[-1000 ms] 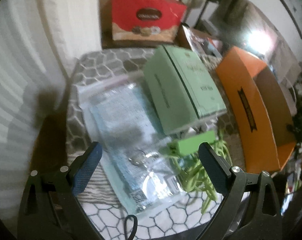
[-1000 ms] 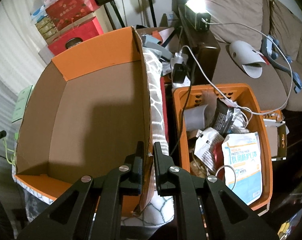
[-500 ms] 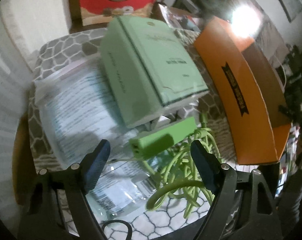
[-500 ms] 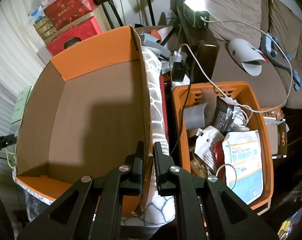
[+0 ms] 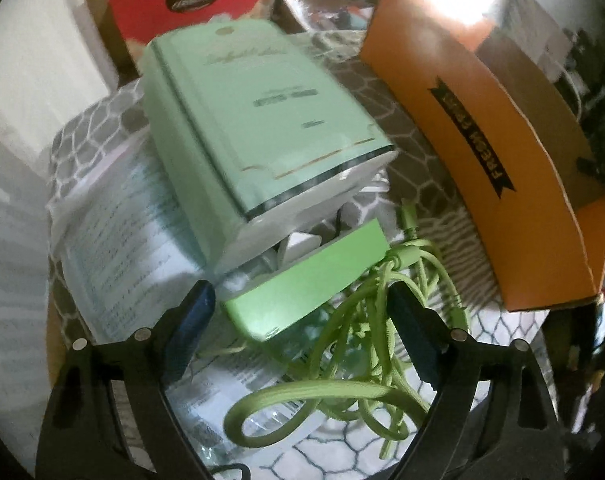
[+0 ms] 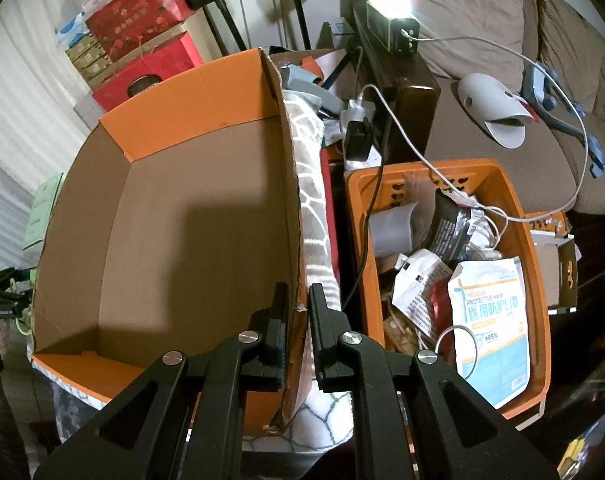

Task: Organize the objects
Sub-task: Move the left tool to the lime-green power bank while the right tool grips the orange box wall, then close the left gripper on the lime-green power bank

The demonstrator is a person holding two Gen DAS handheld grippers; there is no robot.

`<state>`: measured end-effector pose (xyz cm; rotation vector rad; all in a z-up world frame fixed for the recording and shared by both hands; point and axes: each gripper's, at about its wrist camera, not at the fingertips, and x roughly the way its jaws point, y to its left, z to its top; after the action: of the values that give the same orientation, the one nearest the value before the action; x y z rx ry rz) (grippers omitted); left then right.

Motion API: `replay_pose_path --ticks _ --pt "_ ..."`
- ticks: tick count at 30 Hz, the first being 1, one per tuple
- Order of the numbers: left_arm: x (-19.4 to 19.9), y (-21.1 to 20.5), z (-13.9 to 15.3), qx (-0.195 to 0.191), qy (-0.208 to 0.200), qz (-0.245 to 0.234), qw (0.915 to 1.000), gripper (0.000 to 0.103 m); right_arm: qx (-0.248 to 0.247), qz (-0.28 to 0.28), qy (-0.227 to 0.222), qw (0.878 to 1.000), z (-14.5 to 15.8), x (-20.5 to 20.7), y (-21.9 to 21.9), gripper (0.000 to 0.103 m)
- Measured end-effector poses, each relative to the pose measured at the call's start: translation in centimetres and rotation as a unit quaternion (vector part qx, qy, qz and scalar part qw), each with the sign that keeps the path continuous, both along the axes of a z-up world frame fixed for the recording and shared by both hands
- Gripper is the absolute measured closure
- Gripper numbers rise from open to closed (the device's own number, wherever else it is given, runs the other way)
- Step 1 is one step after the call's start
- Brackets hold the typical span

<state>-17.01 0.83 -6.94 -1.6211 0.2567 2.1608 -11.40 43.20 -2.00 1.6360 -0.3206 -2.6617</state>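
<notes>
Notably, snag risk: the tangled lime-green braided cable (image 5: 354,344) lies against the flat lime-green power bank (image 5: 306,280); lifting one may drag the other.
Stack risk: pale-green rectangular box (image 5: 262,120) leans over the bank and could slide.
Left gripper (image 5: 302,332): angled down, jaws apart, straddling the bank near the worktop's front edge.
Right gripper (image 6: 298,332): jaws clamped on the open orange cardboard box's (image 6: 174,208) side wall.

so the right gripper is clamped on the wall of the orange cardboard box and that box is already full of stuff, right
Not quite. The right gripper is clamped on the wall of the orange cardboard box, but the box is empty: the right wrist view shows only its bare brown floor.
</notes>
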Motion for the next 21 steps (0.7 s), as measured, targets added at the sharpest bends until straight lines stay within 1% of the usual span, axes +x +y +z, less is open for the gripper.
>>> replay_pose_path --ticks 2,3,4,5,6,7,9,14,21 --pt "0.4 0.5 0.1 -0.006 0.011 -0.018 0.9998 0.021 0.000 0.000 0.000 1.000 0.0 0.0 0.0 0.093" --pt "0.6 0.6 0.1 -0.008 0.015 -0.024 0.9996 0.025 0.000 0.000 0.000 1.000 0.0 0.0 0.0 0.092" --pt "0.9 0.8 0.1 -0.006 0.016 -0.031 0.9994 0.032 0.000 0.000 0.000 1.000 0.0 0.0 0.0 0.092" --pt "1.1 0.8 0.2 0.000 0.013 -0.035 0.9993 0.036 0.000 0.000 0.000 1.000 0.0 0.0 0.0 0.092" --pt "1.2 0.7 0.2 0.006 0.011 -0.037 0.9992 0.043 0.000 0.001 0.000 1.000 0.0 0.0 0.0 0.092" --pt "1.3 0.7 0.3 0.013 0.007 -0.038 0.9992 0.047 0.000 0.000 0.000 1.000 0.0 0.0 0.0 0.092" --pt "1.5 0.6 0.3 0.017 0.004 -0.038 0.9991 0.049 0.000 0.000 0.000 1.000 -0.1 0.0 0.0 0.092" --pt "1.0 0.4 0.3 0.013 0.005 -0.033 0.9993 0.048 0.001 0.000 0.000 1.000 -0.1 0.0 0.0 0.092" --pt "-0.2 2.7 0.2 -0.006 0.003 -0.048 0.9988 0.047 0.002 0.001 0.000 1.000 -0.1 0.0 0.0 0.091"
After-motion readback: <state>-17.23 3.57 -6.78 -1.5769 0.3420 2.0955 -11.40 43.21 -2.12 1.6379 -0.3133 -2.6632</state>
